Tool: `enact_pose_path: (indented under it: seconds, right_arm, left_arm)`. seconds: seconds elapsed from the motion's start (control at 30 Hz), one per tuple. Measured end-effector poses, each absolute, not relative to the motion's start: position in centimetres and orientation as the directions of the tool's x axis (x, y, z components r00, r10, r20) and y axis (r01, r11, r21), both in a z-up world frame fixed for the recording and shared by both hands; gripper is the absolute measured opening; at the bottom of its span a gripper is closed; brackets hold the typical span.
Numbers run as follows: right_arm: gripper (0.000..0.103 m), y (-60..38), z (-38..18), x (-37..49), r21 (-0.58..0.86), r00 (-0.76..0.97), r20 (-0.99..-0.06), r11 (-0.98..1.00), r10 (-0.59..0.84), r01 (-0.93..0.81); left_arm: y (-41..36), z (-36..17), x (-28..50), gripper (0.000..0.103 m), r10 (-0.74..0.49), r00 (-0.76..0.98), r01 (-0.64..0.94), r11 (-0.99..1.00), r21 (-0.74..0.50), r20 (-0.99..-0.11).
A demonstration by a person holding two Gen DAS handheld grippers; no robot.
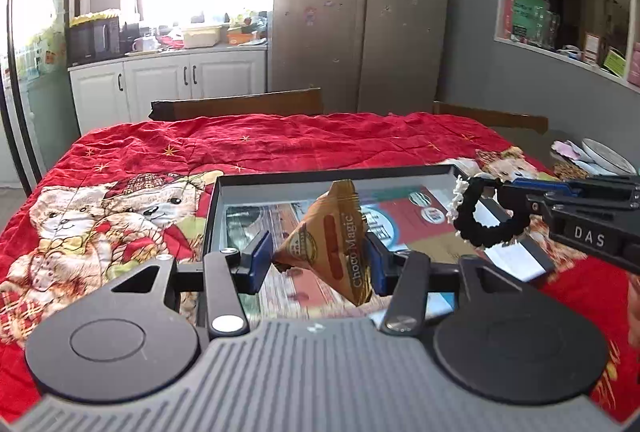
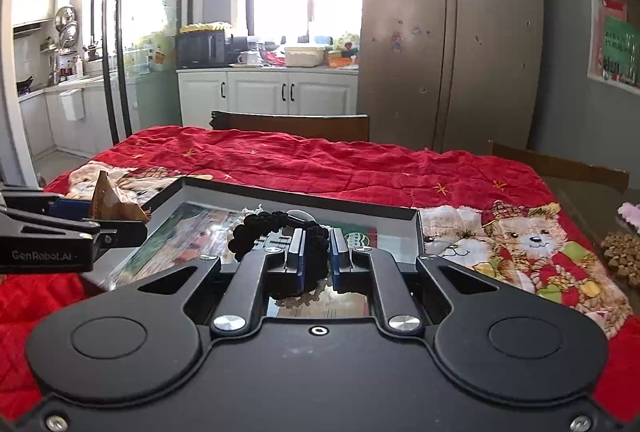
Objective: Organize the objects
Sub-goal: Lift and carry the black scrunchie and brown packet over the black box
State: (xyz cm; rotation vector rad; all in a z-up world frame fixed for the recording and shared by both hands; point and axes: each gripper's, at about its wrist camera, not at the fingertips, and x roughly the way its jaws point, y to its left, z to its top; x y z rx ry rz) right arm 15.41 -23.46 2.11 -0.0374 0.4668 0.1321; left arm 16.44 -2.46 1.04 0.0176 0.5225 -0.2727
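Note:
My left gripper (image 1: 318, 260) is shut on a brown Choco Magic snack packet (image 1: 334, 236) and holds it above the open dark tray (image 1: 336, 176) with a printed floor. It shows from the side in the right wrist view (image 2: 116, 220), with the packet (image 2: 110, 201). My right gripper (image 2: 316, 258) is shut on a black crocheted hair scrunchie (image 2: 260, 228) with a white trim, held over the tray (image 2: 304, 197). The scrunchie also shows in the left wrist view (image 1: 480, 216), hanging from the right gripper (image 1: 516, 191) above the tray's right side.
The tray lies on a red teddy-bear quilt (image 1: 280, 139) covering the table. Wooden chairs (image 1: 240, 103) stand at the far edge. Plates and clutter (image 1: 600, 157) sit off the table's right side. A fridge and kitchen cabinets stand behind.

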Motion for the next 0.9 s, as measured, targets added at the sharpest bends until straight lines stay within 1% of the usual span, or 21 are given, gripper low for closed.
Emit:
enact_pose_path:
  seconds: [0.13, 0.37, 0.73, 0.9]
  right_arm:
    - [0.012, -23.5, 1.5, 18.2, 0.010, 0.878, -0.469, 0.994, 0.099, -0.106]
    - [0.012, -24.0, 0.0, 22.4, 0.032, 0.862, -0.502, 0.997, 0.074, -0.067]
    - [0.012, -24.7, -2.0, 25.4, 0.074, 0.850, -0.523, 0.997, 0.064, -0.029]
    - [0.012, -24.7, -3.0, 26.3, 0.068, 0.830, -0.555, 0.997, 0.054, -0.020]
  left_arm:
    - [-3.2, 0.3, 19.0, 0.053, -0.232, 0.821, 0.239, 0.969, -0.055, -0.522]
    - [-4.0, -0.7, 22.2, 0.053, -0.203, 0.817, 0.206, 0.977, -0.057, -0.539]
    - [-4.0, -2.3, 25.1, 0.054, -0.202, 0.802, 0.186, 0.979, -0.086, -0.562]
    - [-4.3, -3.0, 25.7, 0.054, -0.185, 0.785, 0.190, 0.980, -0.054, -0.591]
